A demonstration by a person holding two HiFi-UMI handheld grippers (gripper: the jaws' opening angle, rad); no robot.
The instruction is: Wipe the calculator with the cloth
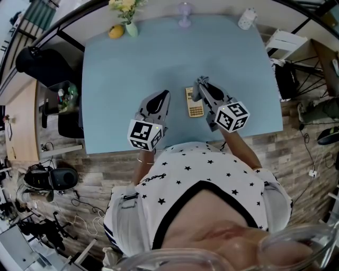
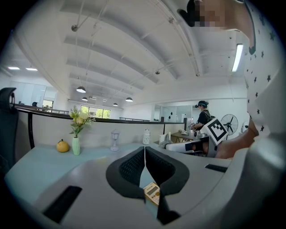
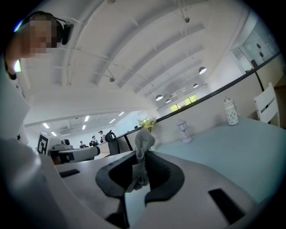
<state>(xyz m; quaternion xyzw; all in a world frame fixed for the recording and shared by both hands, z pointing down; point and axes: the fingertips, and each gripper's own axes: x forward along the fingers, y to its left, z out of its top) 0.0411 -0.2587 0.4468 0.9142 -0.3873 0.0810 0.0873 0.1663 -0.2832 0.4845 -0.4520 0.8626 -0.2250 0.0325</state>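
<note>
A small beige calculator (image 1: 194, 102) lies flat on the light blue table (image 1: 122, 79), near its front edge. My right gripper (image 1: 202, 84) hovers over the calculator's far end, shut on a grey cloth (image 3: 143, 150) that sticks up between the jaws and hangs below them. In the head view the cloth (image 1: 197, 90) shows only as a grey scrap at the jaw tips. My left gripper (image 1: 164, 95) is shut with nothing in it, just left of the calculator. The calculator (image 2: 153, 192) shows low down behind the closed left jaws.
Along the table's far edge stand a vase of yellow flowers (image 1: 130, 24), a yellow fruit (image 1: 116, 32), a clear glass stand (image 1: 184, 16) and a white jar (image 1: 246, 18). A white chair (image 1: 286, 42) stands off the table's right side.
</note>
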